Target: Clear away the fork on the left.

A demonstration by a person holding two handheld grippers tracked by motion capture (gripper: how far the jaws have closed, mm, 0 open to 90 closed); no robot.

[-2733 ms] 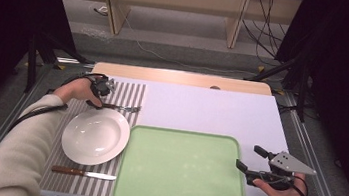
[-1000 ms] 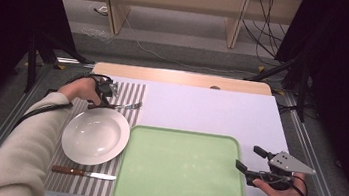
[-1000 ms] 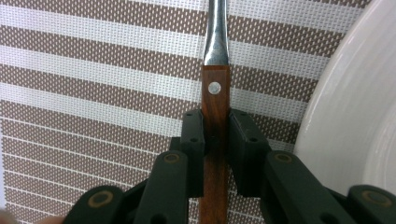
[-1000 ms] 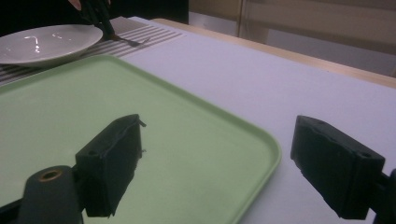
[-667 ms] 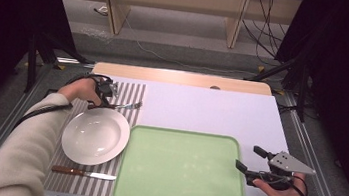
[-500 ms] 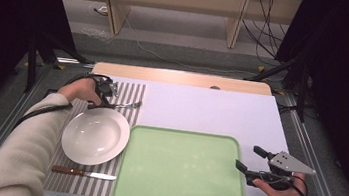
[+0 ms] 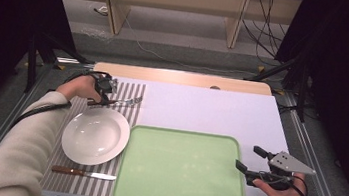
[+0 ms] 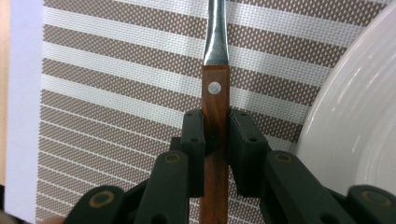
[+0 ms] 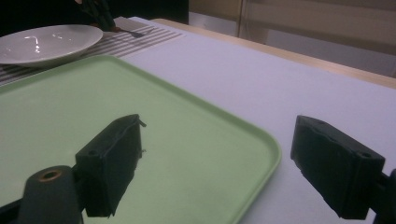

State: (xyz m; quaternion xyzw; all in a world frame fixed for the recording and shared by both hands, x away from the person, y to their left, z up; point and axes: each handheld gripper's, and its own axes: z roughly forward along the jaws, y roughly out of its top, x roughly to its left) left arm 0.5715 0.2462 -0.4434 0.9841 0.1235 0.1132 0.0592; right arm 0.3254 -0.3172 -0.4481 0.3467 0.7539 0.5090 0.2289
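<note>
A fork [image 7: 122,101] with a wooden handle lies on the striped placemat [image 7: 133,93] behind the white plate [image 7: 96,135]. My left gripper [image 7: 104,94] is shut on it. In the left gripper view both pads [image 8: 193,135] press the sides of the brown handle [image 8: 215,95], and the steel neck runs up and away. The plate's rim [image 8: 355,121] is just to the right there. My right gripper [image 7: 250,160] stands open with nothing in it, at the right edge of the green tray [image 7: 181,172]. Its jaws [image 9: 229,158] hang wide over the tray's corner [image 9: 224,140].
A wooden-handled knife [image 7: 83,173] lies on the placemat in front of the plate. The white table cover [image 7: 211,110] stretches behind the tray. The plate [image 9: 46,42] and the fork [image 9: 135,32] show far off in the right gripper view.
Since the earliest frame my left gripper has shifted slightly right along the fork, and the fork's tines have swung a little toward the back. The right hand has stayed still.
</note>
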